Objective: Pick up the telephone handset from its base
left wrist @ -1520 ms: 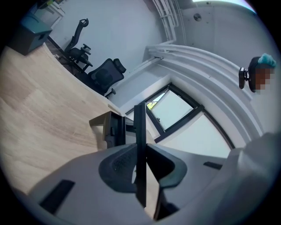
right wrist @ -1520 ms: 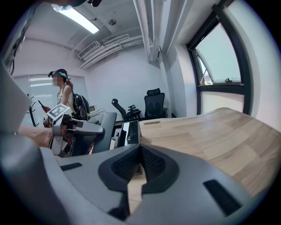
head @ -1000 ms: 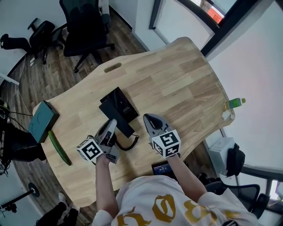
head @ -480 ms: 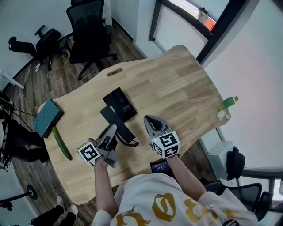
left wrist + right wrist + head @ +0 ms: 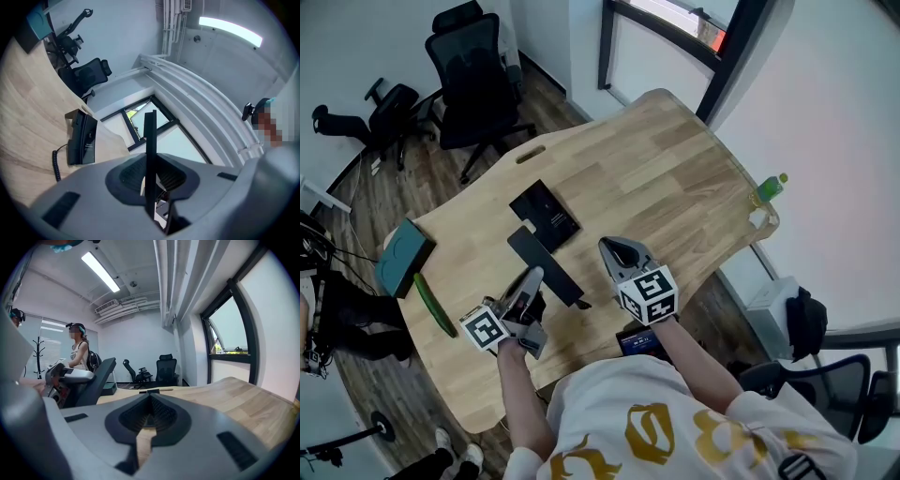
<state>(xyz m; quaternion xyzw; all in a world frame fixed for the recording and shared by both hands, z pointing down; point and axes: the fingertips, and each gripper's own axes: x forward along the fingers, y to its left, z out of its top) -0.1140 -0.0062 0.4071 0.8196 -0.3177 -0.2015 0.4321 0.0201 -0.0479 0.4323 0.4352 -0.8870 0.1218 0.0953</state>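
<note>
Head view: left gripper (image 5: 533,276) clamps the slim black handset (image 5: 541,260), raised at five o'clock of its base (image 5: 544,214), coiled cord (image 5: 57,164) hanging; right gripper (image 5: 611,247), at three o'clock, is closed and empty.

A light wooden table (image 5: 675,169) with a slot (image 5: 529,153) cut near its far edge carries a black telephone base (image 5: 545,215) near the middle. A teal box (image 5: 404,256) sits at the left end, with a cucumber (image 5: 434,305) just beside it. A green bottle (image 5: 768,188) stands at the right edge.
</note>
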